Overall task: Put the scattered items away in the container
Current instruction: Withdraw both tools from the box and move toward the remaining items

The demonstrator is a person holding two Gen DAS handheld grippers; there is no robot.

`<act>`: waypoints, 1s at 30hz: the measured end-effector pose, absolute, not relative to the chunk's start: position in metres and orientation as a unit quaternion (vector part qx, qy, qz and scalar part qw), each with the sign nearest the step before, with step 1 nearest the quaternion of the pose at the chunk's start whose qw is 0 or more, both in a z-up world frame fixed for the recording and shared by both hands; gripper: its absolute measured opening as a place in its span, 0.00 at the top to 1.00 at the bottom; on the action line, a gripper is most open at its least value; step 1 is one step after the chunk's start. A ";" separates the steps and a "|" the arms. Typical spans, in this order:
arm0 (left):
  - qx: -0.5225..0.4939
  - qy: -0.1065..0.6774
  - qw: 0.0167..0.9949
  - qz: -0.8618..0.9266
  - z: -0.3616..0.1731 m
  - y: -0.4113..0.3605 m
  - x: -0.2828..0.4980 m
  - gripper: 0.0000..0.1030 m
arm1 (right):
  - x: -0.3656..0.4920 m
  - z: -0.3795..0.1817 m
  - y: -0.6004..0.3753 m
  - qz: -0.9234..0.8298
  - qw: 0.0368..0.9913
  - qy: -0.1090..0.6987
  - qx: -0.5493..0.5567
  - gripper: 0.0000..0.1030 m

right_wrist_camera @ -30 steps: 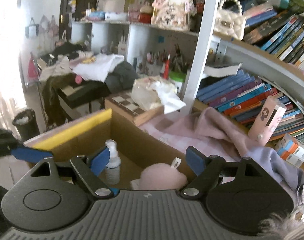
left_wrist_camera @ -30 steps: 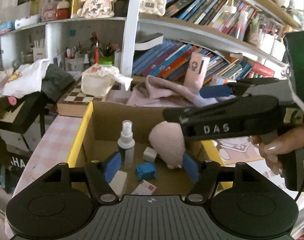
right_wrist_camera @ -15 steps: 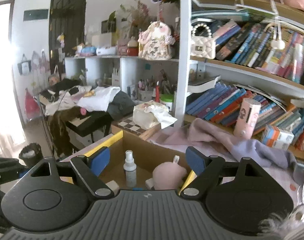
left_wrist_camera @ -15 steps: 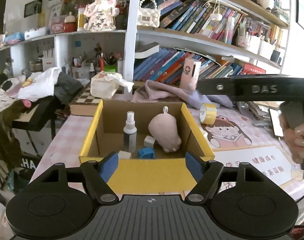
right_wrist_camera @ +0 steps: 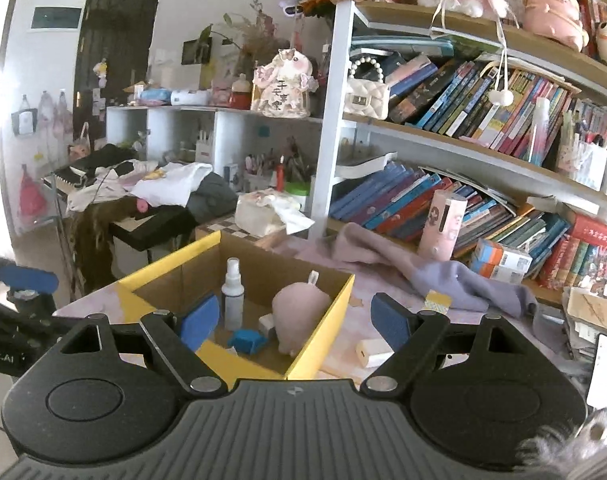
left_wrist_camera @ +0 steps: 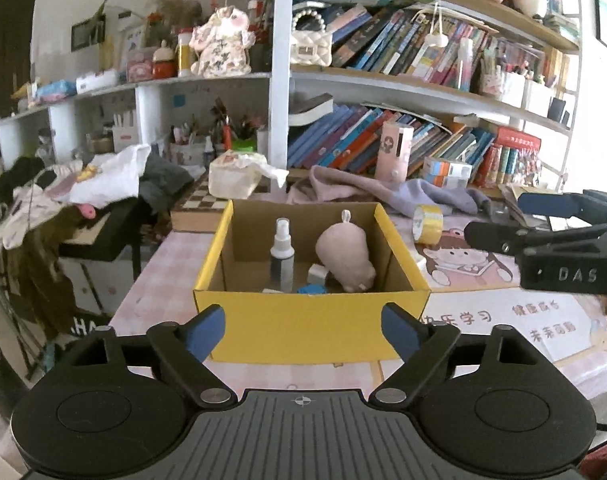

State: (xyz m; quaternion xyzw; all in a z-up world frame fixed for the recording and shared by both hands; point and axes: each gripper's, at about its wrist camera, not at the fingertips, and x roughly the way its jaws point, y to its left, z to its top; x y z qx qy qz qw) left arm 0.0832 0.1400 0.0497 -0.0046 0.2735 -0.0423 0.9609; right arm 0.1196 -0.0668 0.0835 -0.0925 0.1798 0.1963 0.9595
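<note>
Yellow box (left_wrist_camera: 311,326) now sits farther off; both tongs, left (left_wrist_camera: 303,332) and right (right_wrist_camera: 293,320), have withdrawn, apart and empty, leaving the pink plush (left_wrist_camera: 345,258) inside.

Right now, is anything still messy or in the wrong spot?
Yes. A tape roll and a small white block lie on the table outside the yellow box. The spray bottle and pink plush are inside. Both claws are open, holding nothing.
</note>
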 end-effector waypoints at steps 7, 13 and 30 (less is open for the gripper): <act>0.032 0.294 0.954 -0.042 0.028 0.126 0.068 0.10 | 0.080 0.063 -0.060 0.170 0.963 0.175 -0.112 0.15; 0.045 0.305 0.950 -0.042 0.021 0.121 0.053 0.08 | 0.052 0.041 -0.057 0.172 0.956 0.205 -0.120 0.11; 0.047 0.391 0.916 -0.077 -0.017 0.110 0.044 0.05 | 0.034 0.008 -0.060 0.139 0.929 0.305 -0.156 0.02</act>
